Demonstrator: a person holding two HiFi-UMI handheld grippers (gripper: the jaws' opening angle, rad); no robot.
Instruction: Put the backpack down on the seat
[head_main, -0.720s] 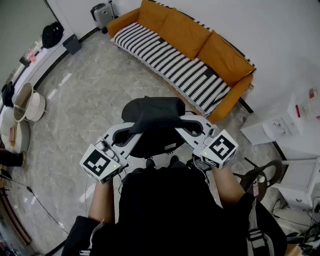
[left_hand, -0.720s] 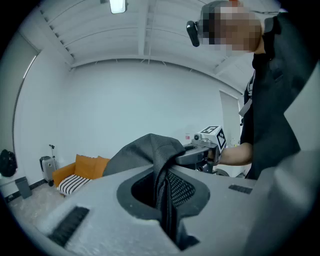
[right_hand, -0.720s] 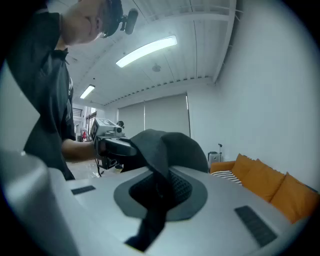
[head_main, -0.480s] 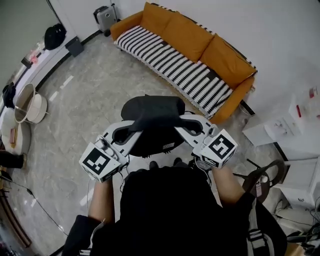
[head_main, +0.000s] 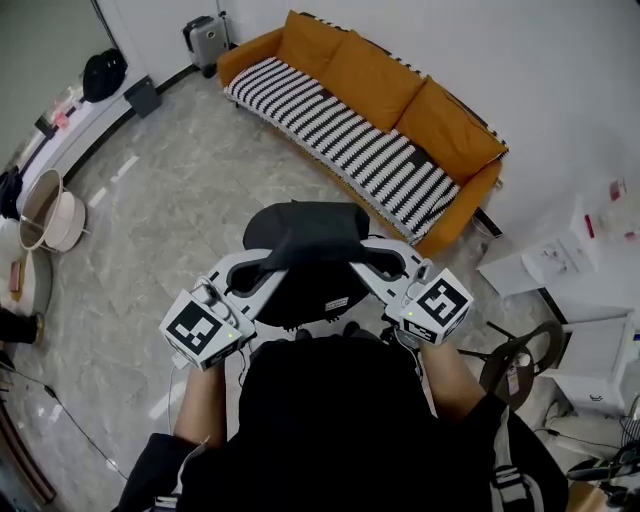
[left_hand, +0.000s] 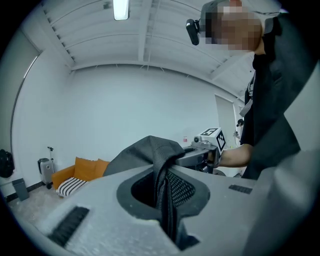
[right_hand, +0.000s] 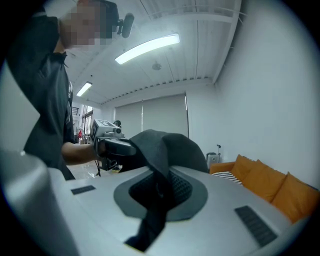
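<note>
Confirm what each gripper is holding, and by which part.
Both hold the black backpack, which hangs between them. The left gripper is shut on a mesh-backed strap. The right gripper is shut on a strap on its side.

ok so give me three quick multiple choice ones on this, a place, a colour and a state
1. Where is the backpack? A in the air, short of the sofa; B lying on the sofa; C inside the suitcase.
2. What colour are the back cushions? A green; B orange; C grey.
3. The left gripper is: A open and empty; B out of view; C shut on the backpack.
Answers: A, head view shows it hanging over the floor; B, the cushions are orange; C, fabric sits pinched in its jaws.
</note>
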